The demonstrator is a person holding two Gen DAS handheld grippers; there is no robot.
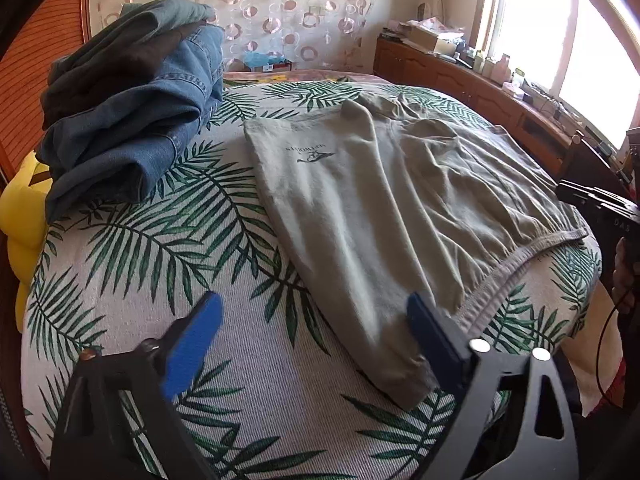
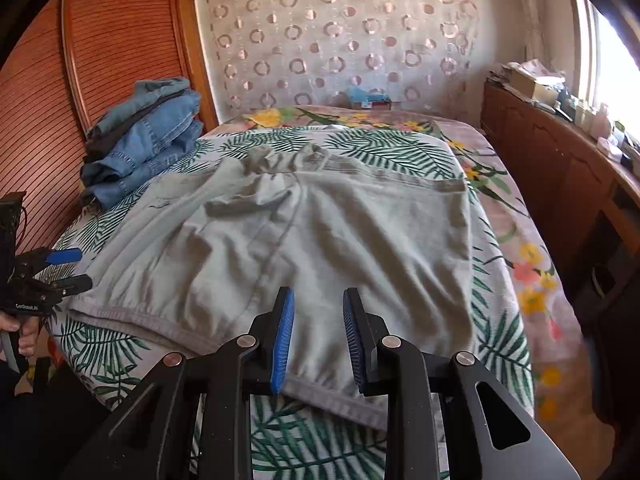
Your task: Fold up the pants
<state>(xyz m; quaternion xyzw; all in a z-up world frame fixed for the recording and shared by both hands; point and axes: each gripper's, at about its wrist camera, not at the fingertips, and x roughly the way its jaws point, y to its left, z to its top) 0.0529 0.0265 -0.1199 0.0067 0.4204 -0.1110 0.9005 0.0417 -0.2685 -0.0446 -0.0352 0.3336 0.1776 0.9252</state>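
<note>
Pale grey-green pants (image 1: pixel 384 200) lie spread on a leaf-print blanket (image 1: pixel 160 248), the waistband toward the near edge and a small printed logo on one leg. They also show in the right wrist view (image 2: pixel 320 232). My left gripper (image 1: pixel 316 320) is open and empty, its blue pads wide apart just above the pants' near corner. It also shows at the left edge of the right wrist view (image 2: pixel 70 268). My right gripper (image 2: pixel 318 336) is open and empty, pads a small way apart over the waistband. Its black body shows at the right of the left wrist view (image 1: pixel 600 204).
A stack of folded blue jeans (image 1: pixel 132 108) sits at the blanket's far left, also in the right wrist view (image 2: pixel 148 136). A yellow cushion (image 1: pixel 24 216) lies beside it. A wooden slatted headboard (image 2: pixel 100 60) stands left. A cluttered wooden cabinet (image 2: pixel 560 152) runs along the window.
</note>
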